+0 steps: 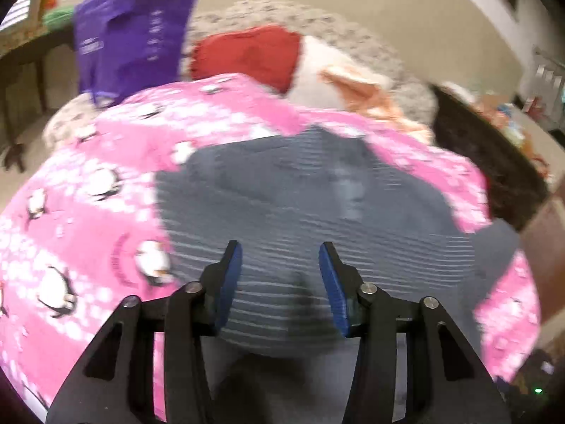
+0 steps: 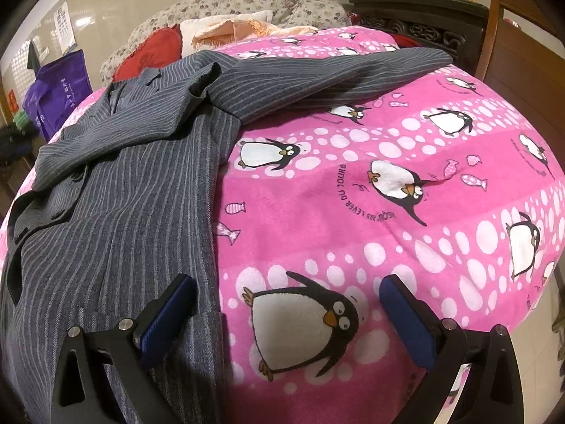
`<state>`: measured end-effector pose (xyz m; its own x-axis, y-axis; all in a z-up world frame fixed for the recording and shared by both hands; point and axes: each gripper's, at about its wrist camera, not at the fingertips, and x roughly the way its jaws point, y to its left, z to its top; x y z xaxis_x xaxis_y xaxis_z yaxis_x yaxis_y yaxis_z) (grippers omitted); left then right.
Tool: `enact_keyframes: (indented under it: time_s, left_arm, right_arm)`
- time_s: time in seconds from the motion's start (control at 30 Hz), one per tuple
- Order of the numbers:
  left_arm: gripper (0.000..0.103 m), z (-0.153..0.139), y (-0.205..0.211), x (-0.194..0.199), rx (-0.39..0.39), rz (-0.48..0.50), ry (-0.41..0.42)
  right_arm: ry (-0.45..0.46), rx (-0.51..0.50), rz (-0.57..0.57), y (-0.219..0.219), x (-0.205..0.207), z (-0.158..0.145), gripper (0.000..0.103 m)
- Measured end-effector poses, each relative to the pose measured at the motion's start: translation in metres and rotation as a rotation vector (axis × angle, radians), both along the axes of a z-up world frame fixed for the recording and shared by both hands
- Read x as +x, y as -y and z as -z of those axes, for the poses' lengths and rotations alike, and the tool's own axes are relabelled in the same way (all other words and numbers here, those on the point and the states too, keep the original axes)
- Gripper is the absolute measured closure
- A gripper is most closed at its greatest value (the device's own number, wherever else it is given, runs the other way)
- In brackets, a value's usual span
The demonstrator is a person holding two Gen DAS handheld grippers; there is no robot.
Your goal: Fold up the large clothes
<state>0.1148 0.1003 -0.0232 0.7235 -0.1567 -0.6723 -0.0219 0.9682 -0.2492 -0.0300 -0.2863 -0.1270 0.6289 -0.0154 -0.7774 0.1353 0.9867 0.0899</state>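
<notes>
From your left wrist camera the picture is blurred. Your left tongs stand partly apart with nothing between the blue pads; no cloth is pinched. Just past their tips lies the grey pinstriped jacket, spread on the pink penguin blanket, which shows on both sides of the jacket. Beyond the jacket sit a red cushion and a peach cloth against a flowered grey sofa back. A purple bag hangs beyond the jacket to its left.

From your right wrist camera the picture is sharp. Your right tongs gape wide and hold nothing; one blue pad hovers over the jacket's hem edge, the other over the blanket to the jacket's right, with a printed penguin between them. The jacket lies flat on the blanket, collar at the far end, one sleeve stretched out to the right across the blanket. The red cushion and the peach cloth lie beyond the collar. The purple bag is off the jacket's far left.
</notes>
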Motion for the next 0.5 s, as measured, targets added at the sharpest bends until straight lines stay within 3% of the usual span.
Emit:
enact_keyframes:
  time_s: [0.13, 0.2, 0.33, 0.43, 0.5]
  left_arm:
    - [0.062, 0.045, -0.013, 0.013, 0.064, -0.080, -0.091]
    - [0.062, 0.061, -0.019, 0.010, 0.031, -0.114, -0.130]
    - [0.062, 0.046, -0.027, 0.004, -0.016, -0.108, -0.087]
    - [0.062, 0.025, -0.030, 0.013, -0.014, -0.095, -0.032]
    - [0.062, 0.017, -0.030, 0.026, 0.020, -0.089, -0.013]
  right_arm:
    - [-0.007, 0.002, -0.001, 0.000, 0.001, 0.000, 0.000]
    - [-0.018, 0.006, -0.006, 0.001, 0.003, -0.001, 0.000]
    - [-0.074, -0.053, -0.041, 0.000, 0.011, -0.022, 0.003]
    - [0.046, -0.114, -0.054, 0.003, 0.020, -0.071, 0.003]
    - [0.115, -0.097, -0.086, 0.000, 0.037, -0.103, 0.003]
